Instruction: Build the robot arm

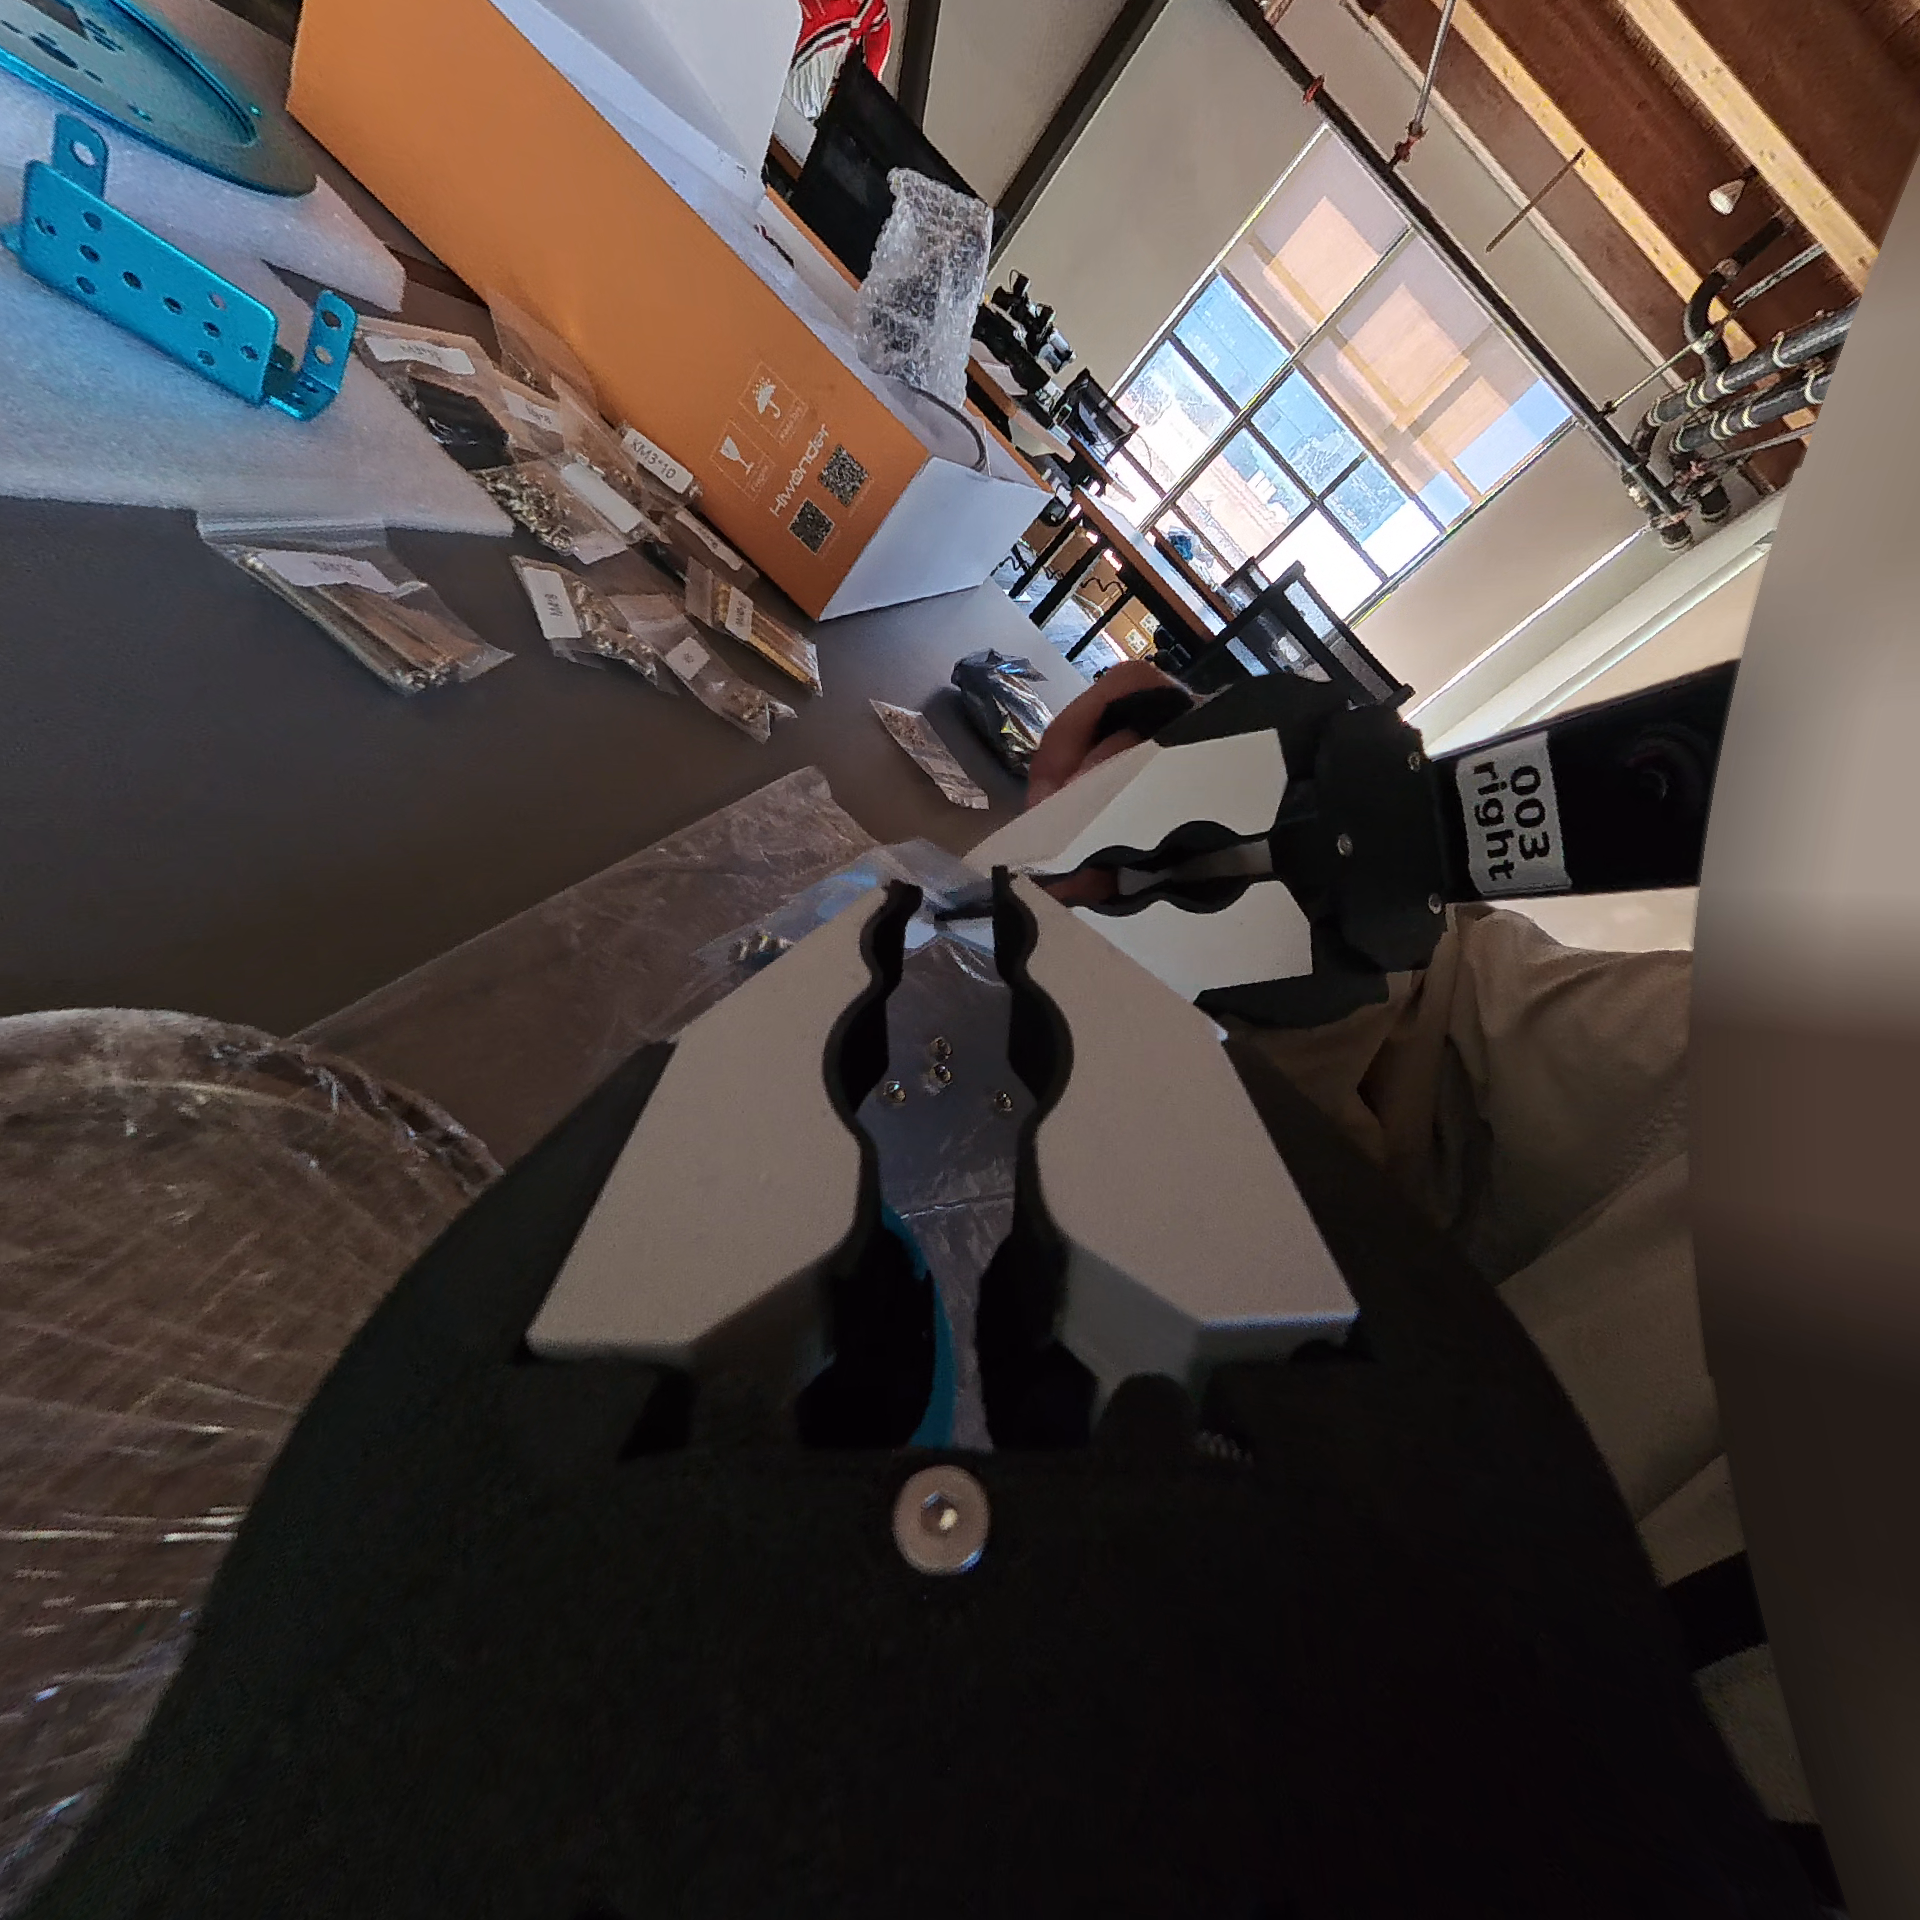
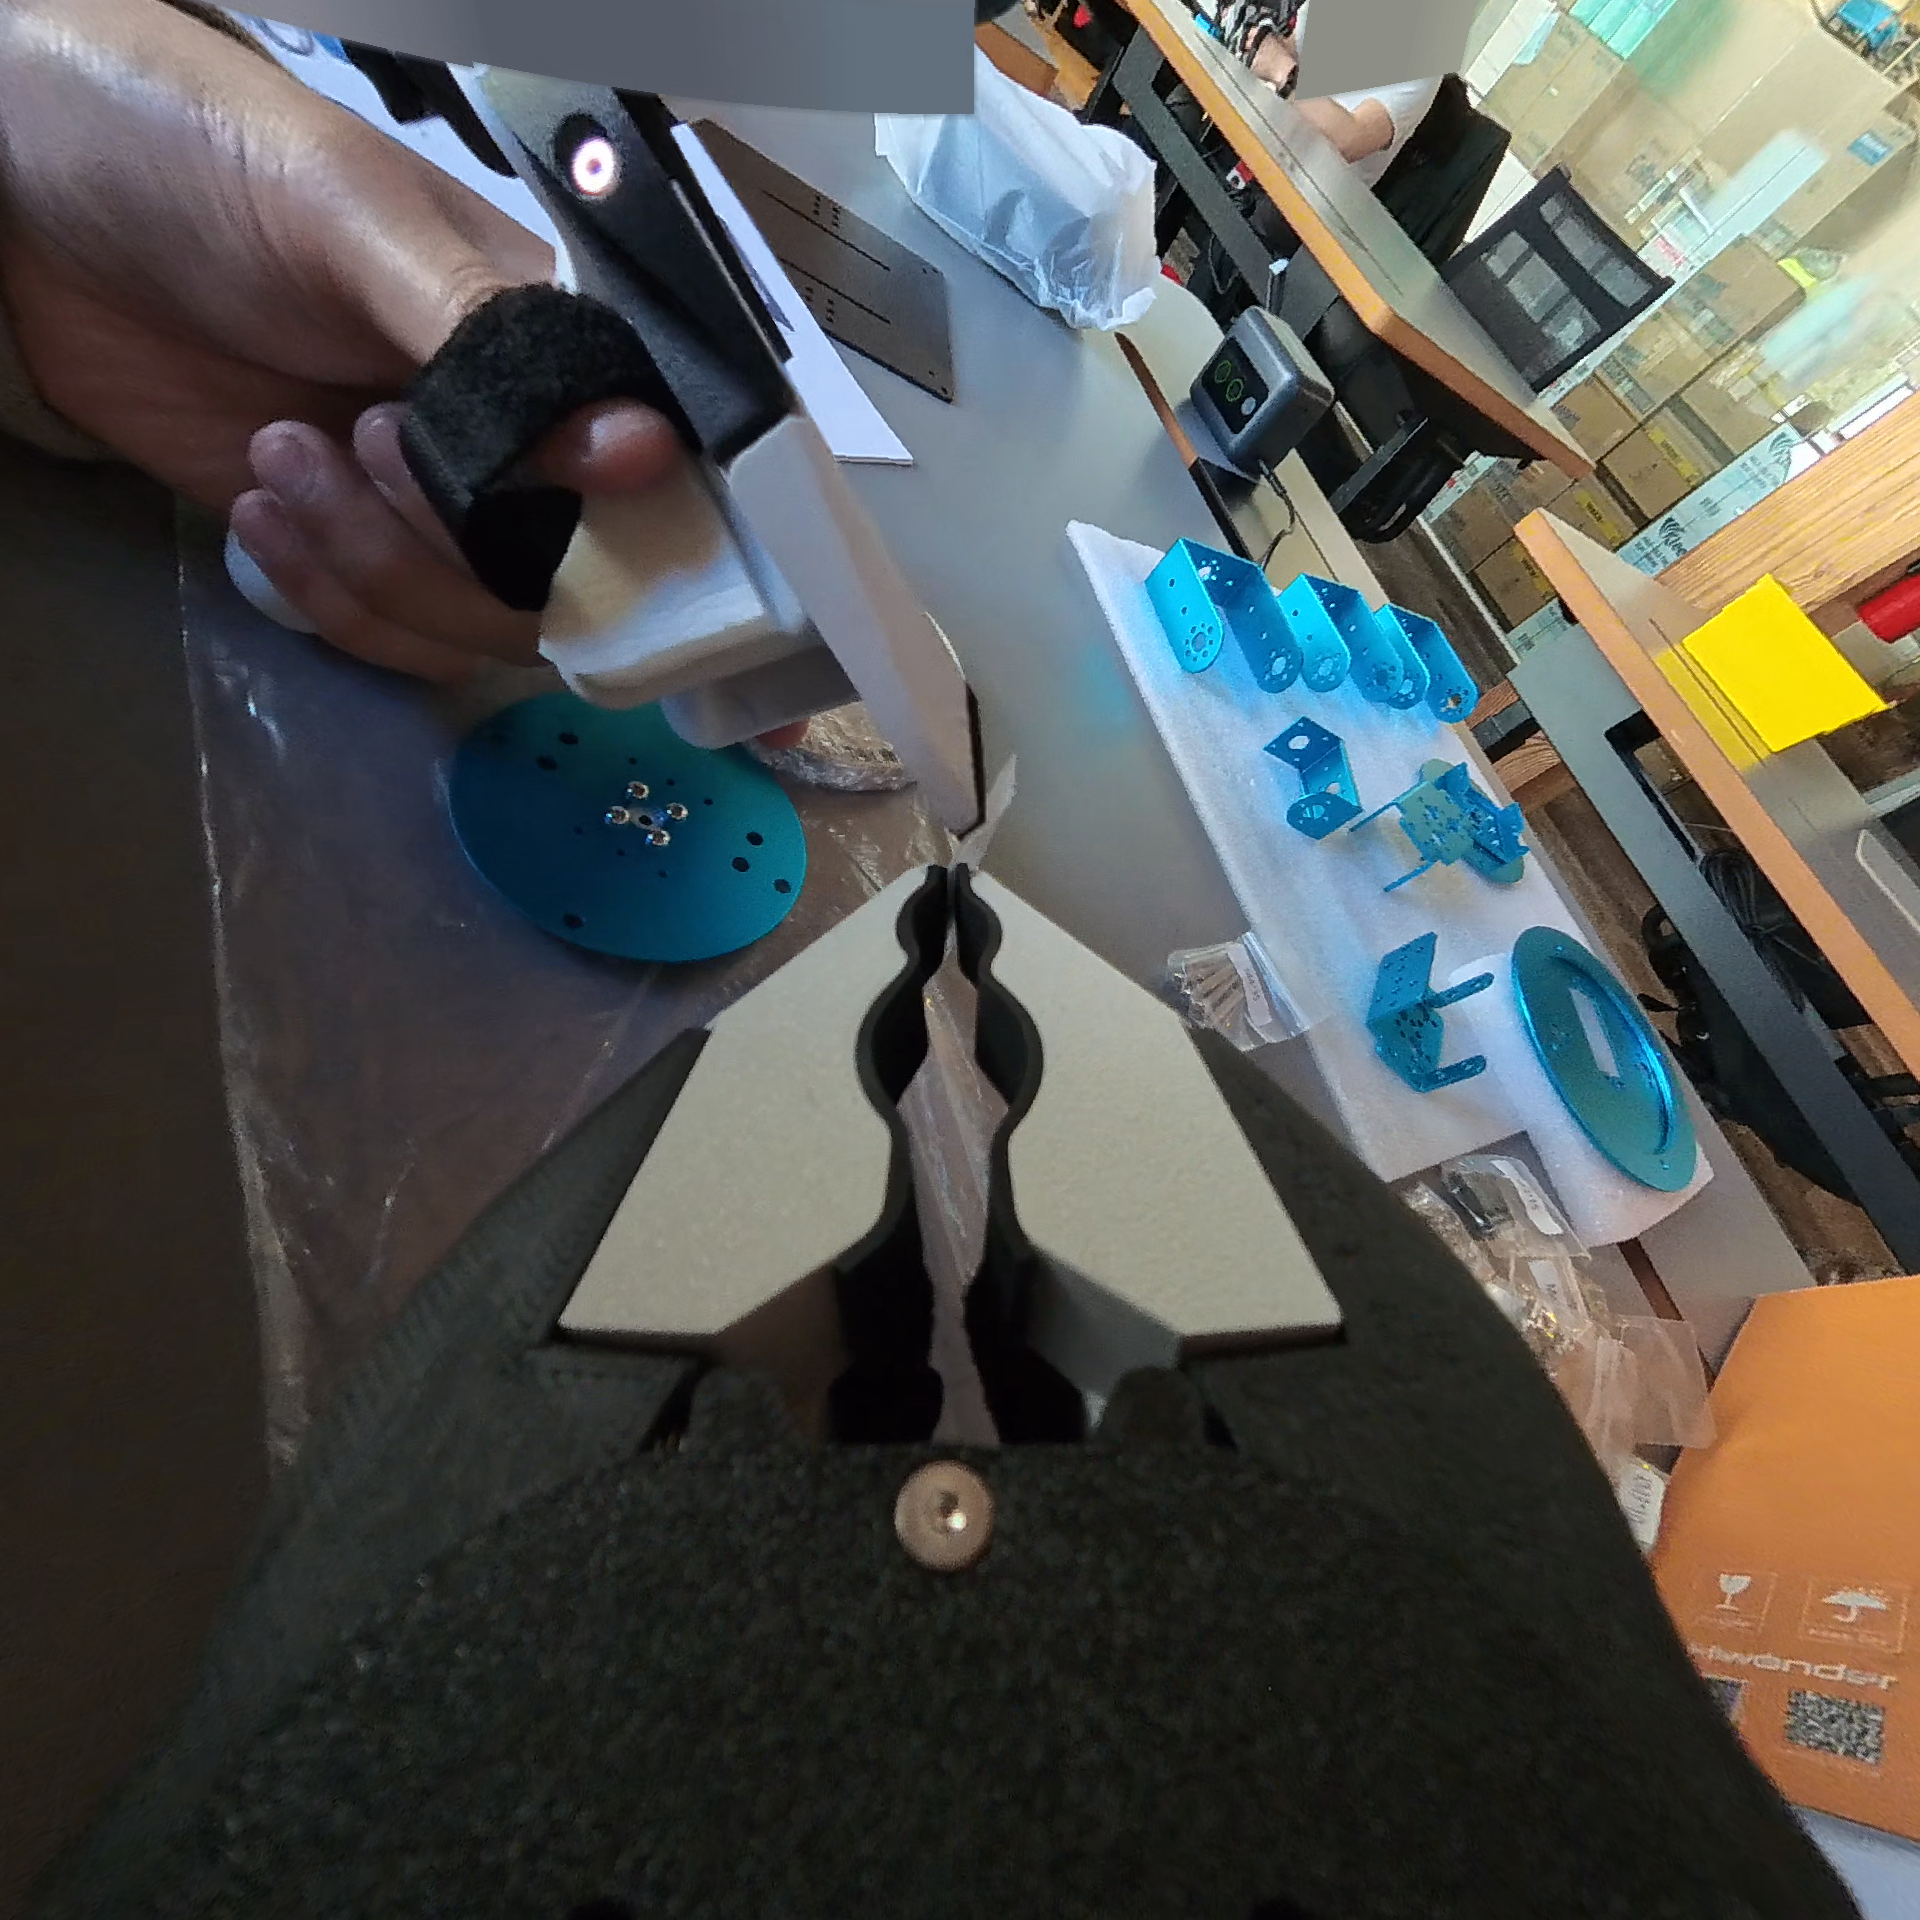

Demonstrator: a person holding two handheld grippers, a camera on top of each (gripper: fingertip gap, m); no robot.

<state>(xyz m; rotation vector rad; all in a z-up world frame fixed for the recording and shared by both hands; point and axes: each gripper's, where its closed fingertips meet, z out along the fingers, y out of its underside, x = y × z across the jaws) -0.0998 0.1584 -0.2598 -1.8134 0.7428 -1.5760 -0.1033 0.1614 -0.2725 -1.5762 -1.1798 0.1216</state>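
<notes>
Your right gripper [image 2: 951,883] was clamped on a clear bag [image 2: 951,1143]; your left gripper [image 1: 951,899], jaws slightly apart, sat at the same bag's [image 1: 935,1101] edge. A few screws [image 1: 940,1075] lay inside. Pull unevenly and, I judged, it could tear, spilling them near the blue disc [image 2: 623,831].

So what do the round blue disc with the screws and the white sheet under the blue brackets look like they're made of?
The round blue disc looks like anodised aluminium: an even metallic blue sheen, crisp drilled holes and a thin rigid edge. The white sheet under the blue brackets looks like soft packing foam: matte, slightly pebbled, with a thick rounded edge. Neither can be told for certain by sight.
</notes>
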